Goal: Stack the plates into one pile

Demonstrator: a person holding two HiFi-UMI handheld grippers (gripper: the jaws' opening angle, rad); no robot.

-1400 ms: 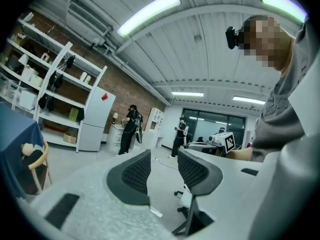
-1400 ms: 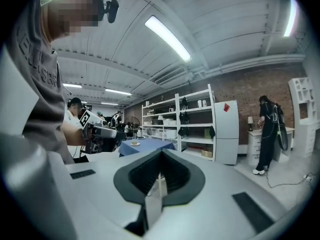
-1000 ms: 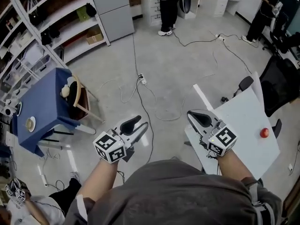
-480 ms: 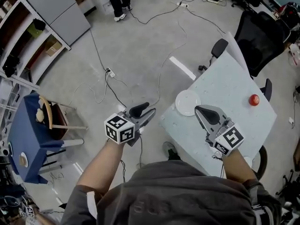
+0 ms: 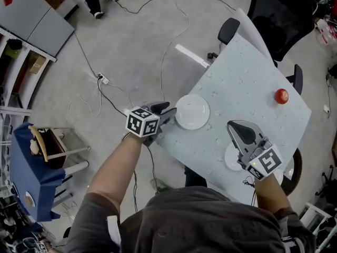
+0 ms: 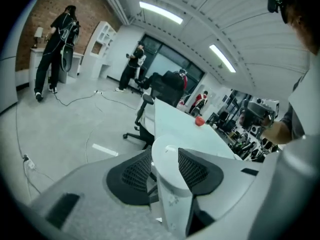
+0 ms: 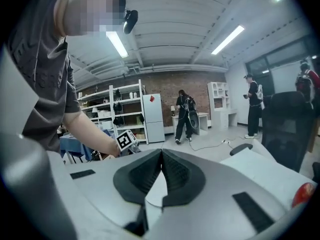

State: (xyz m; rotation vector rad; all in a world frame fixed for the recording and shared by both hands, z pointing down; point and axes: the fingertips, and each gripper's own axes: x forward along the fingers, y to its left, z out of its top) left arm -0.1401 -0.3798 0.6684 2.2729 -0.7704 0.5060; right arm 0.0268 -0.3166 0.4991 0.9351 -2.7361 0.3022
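Observation:
A white plate (image 5: 192, 112) lies near the left edge of the pale table (image 5: 247, 83). My left gripper (image 5: 167, 111) is at that table edge, just left of the plate, jaws open. In the left gripper view the plate (image 6: 167, 160) sits between and just beyond the two pads of my left gripper (image 6: 165, 153), and I see no pad pressing on it. A second white plate (image 5: 229, 158) lies near the table's front edge, partly hidden under my right gripper (image 5: 238, 129). In the right gripper view my right gripper (image 7: 161, 153) has its tips together, with nothing held.
A red ball (image 5: 281, 96) rests at the table's right side. A black office chair (image 5: 279, 9) stands behind the table, and a second chair's arm (image 5: 227, 30) is at its far corner. Cables (image 5: 158, 62) run over the floor. A blue table (image 5: 26, 167) stands far left.
The view has swung from the open floor onto the pale table. Both grippers moved forward and down: the left to the table's edge by the first plate, the right over the second plate.

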